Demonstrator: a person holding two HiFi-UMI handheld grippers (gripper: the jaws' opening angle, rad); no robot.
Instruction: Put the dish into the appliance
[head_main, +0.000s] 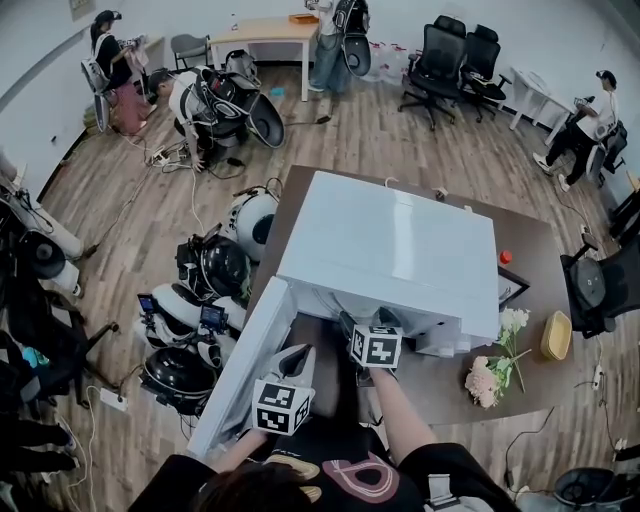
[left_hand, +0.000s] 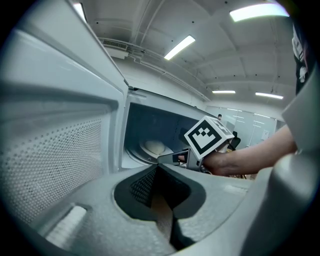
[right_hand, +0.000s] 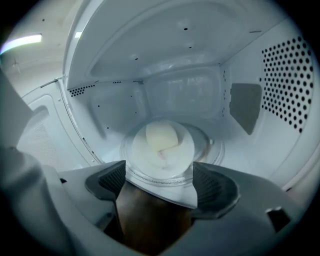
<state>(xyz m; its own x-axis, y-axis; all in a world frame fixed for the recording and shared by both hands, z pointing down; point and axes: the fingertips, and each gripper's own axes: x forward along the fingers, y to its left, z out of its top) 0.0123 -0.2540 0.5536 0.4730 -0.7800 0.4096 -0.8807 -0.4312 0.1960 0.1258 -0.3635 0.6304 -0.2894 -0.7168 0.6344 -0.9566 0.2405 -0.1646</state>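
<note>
The white microwave (head_main: 390, 245) stands on a brown table with its door (head_main: 245, 365) swung out to the left. Inside, a white dish (right_hand: 162, 147) with a pale round bun on it rests on the glass turntable (right_hand: 212, 150). My right gripper (right_hand: 159, 172) reaches into the opening. It is open, its pads wide on either side of the dish's near rim and not pressing it. My left gripper (left_hand: 159, 167) hangs by the open door, shut and empty. From there the dish (left_hand: 155, 147) and the right gripper (left_hand: 172, 159) show in the cavity.
On the table right of the microwave lie a bunch of pale flowers (head_main: 495, 375), a yellow bowl (head_main: 556, 335), a dark frame (head_main: 510, 285) and a small red thing (head_main: 505, 257). Helmets and gear (head_main: 200, 300) crowd the floor at the left. The cavity's perforated wall (right_hand: 287, 85) is close on the right.
</note>
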